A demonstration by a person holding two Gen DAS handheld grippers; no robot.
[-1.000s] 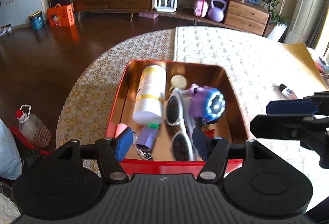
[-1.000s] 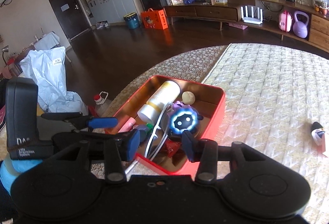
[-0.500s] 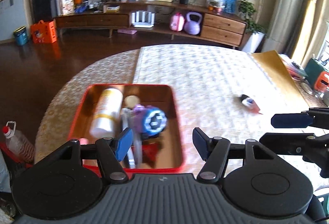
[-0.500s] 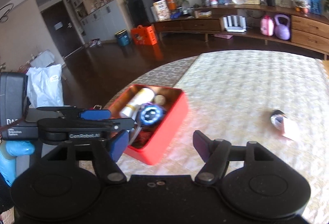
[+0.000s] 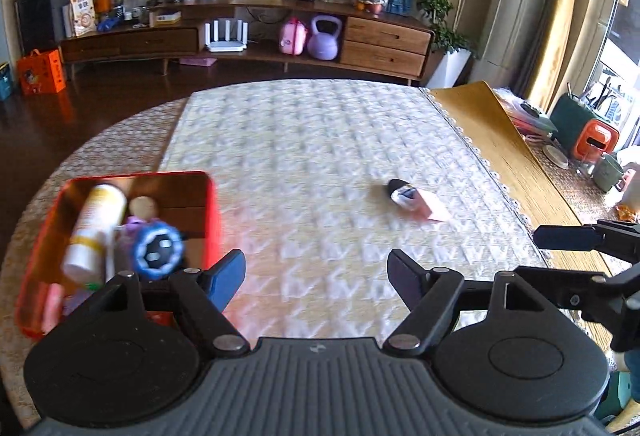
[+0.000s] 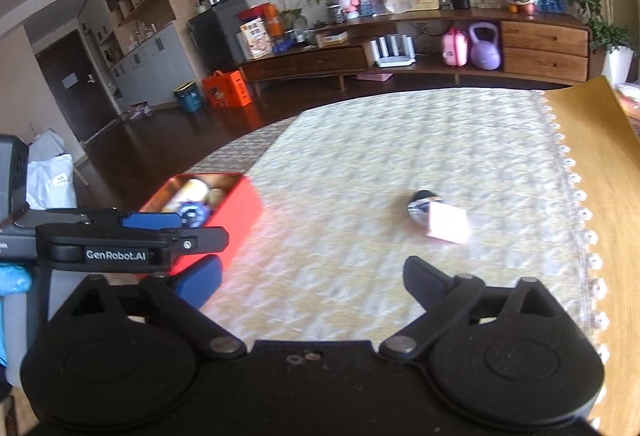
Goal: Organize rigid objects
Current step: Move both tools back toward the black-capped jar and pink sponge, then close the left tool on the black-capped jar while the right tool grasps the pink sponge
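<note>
A red tray (image 5: 214,212) sits at the table's left and holds a white bottle (image 5: 94,228), a purple-and-blue round toy (image 5: 158,250) and other small items. It also shows in the right wrist view (image 6: 236,214). A small pink tube with a black cap (image 5: 414,198) lies alone on the white cloth; it also shows in the right wrist view (image 6: 440,220). My left gripper (image 5: 316,276) is open and empty, to the right of the tray. My right gripper (image 6: 312,284) is open and empty, short of the tube.
The white quilted cloth (image 5: 320,140) covers the round table. A yellow mat (image 5: 488,124) lies at the right edge, with cups and an orange appliance (image 5: 596,140) beyond. A low wooden sideboard (image 5: 248,36) stands across the dark floor.
Both grippers have swung right, away from the tray. The tray has slid to the left of both views and the pink tube has come toward the centre.
</note>
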